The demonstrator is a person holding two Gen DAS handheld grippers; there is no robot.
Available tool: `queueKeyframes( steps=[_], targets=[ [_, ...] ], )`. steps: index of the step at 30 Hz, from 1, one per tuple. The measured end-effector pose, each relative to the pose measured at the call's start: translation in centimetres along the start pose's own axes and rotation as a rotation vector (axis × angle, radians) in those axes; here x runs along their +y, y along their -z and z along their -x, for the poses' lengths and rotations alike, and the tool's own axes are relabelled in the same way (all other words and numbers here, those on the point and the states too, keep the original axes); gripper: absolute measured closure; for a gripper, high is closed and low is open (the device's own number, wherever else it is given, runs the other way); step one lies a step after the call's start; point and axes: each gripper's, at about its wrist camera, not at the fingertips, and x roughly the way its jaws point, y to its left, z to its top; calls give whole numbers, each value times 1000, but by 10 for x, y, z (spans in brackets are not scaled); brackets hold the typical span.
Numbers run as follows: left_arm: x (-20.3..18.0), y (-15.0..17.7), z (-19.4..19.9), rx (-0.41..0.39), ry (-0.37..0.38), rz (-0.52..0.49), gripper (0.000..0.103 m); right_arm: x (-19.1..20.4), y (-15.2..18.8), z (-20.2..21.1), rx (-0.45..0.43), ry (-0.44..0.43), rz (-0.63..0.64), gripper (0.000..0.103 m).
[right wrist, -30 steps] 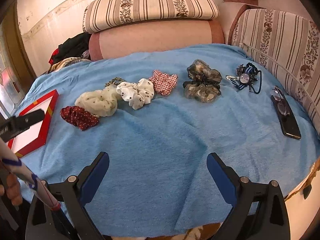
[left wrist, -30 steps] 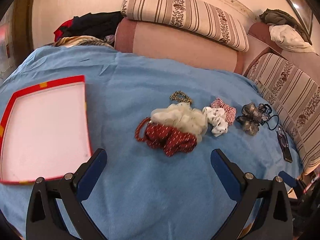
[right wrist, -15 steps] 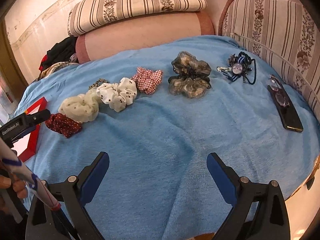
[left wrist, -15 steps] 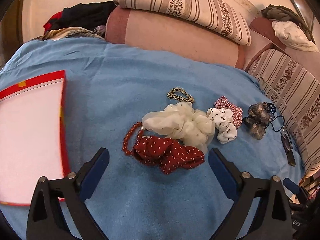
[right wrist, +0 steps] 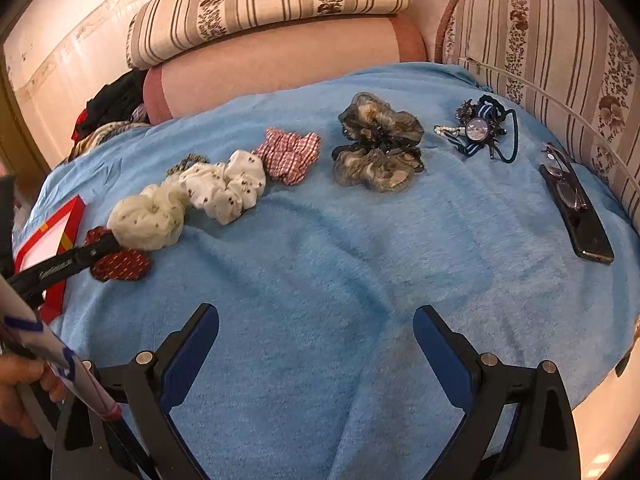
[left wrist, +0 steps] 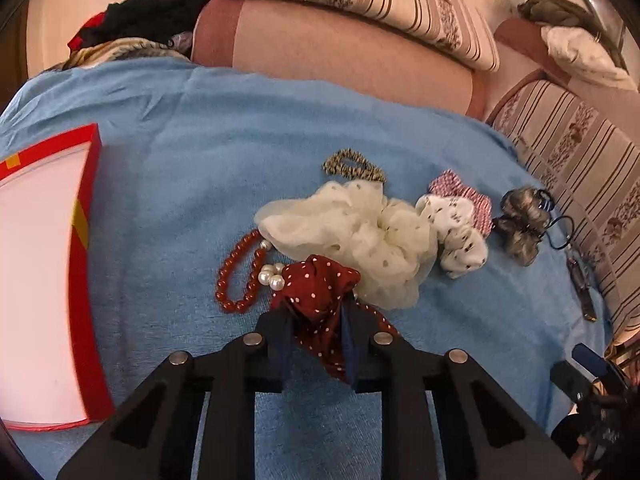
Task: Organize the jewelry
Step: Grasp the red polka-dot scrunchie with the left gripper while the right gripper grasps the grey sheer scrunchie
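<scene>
Scrunchies lie in a row on our blue blanket [right wrist: 320, 280] beside striped cushions [right wrist: 264, 4]. Our left gripper [left wrist: 316, 320] pinches the red dotted scrunchie [left wrist: 320, 288]; our right gripper [right wrist: 316, 340] gapes empty. The red box [left wrist: 36, 280] seems to hold nothing.

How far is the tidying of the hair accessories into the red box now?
Nothing is stored yet: the red box shows only bare white. In hand: the left gripper pinches the red dotted scrunchie. Left: cream scrunchie, bead bracelet and others; right gripper open.

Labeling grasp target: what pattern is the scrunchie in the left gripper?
Dark red with small white polka dots: scrunchie, clearest in the left wrist view.
</scene>
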Motion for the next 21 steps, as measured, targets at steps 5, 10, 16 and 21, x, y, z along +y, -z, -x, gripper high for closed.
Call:
queueKeyframes(
  steps=[5,10,16,21],
  targets=[
    [-9,-3,22,-82,27,-42,85,-19,-26,3,-55,12,-53,3],
    [-15,-6,29,-121,40,-66,85,-44,-64,-8,-111,56,-151,3],
    [-19,-9,41,-183,51,-87,85,-51,-101,-57,-82,104,-208,3],
    [-21,-10,44,-198,61,-101,85,-52,-112,-98,-24,163,-212,3]
  ],
)
